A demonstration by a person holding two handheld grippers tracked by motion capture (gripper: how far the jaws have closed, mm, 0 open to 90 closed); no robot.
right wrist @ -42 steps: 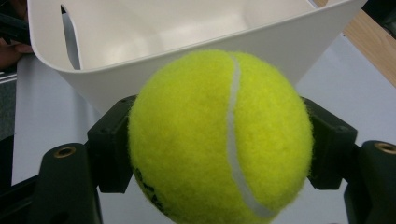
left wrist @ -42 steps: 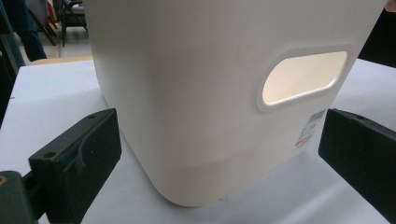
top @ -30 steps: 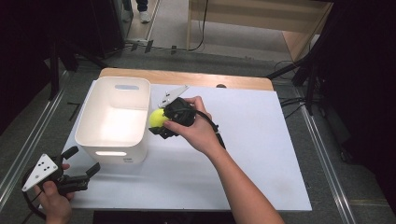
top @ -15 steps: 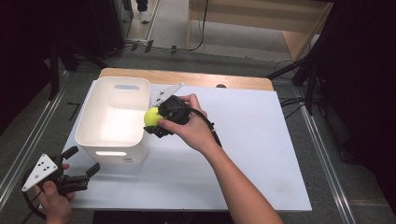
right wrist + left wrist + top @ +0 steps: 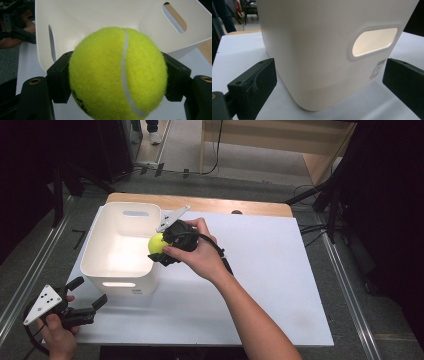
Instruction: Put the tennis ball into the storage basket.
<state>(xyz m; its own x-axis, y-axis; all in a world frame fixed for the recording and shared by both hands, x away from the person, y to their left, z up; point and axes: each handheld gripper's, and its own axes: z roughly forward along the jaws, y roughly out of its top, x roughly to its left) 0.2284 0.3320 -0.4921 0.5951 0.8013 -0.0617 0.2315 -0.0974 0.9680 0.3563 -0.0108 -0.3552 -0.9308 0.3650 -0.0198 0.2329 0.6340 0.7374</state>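
Note:
A yellow-green tennis ball (image 5: 156, 242) (image 5: 117, 72) is clamped between the black jaws of my right gripper (image 5: 161, 247) (image 5: 117, 82), which is shut on it. The ball hangs at the right rim of a white plastic bin (image 5: 96, 245) (image 5: 100, 15), level with the rim's top. The bin has handle cutouts and its inside looks bare. My left gripper (image 5: 91, 291) (image 5: 332, 85) rests low at the table's front left, open, with its jaws pointing at the bin's (image 5: 317, 50) near wall and nothing between them.
The bin stands on a white table top (image 5: 270, 270) with a wooden strip (image 5: 200, 202) along its far edge. Metal rails run along both sides of the table. A person's feet show far back on the floor. The left hand (image 5: 15, 27) appears beyond the bin.
My right gripper has carried the ball a little to the left, from beside the bin to its right rim. The left gripper has stayed where it was.

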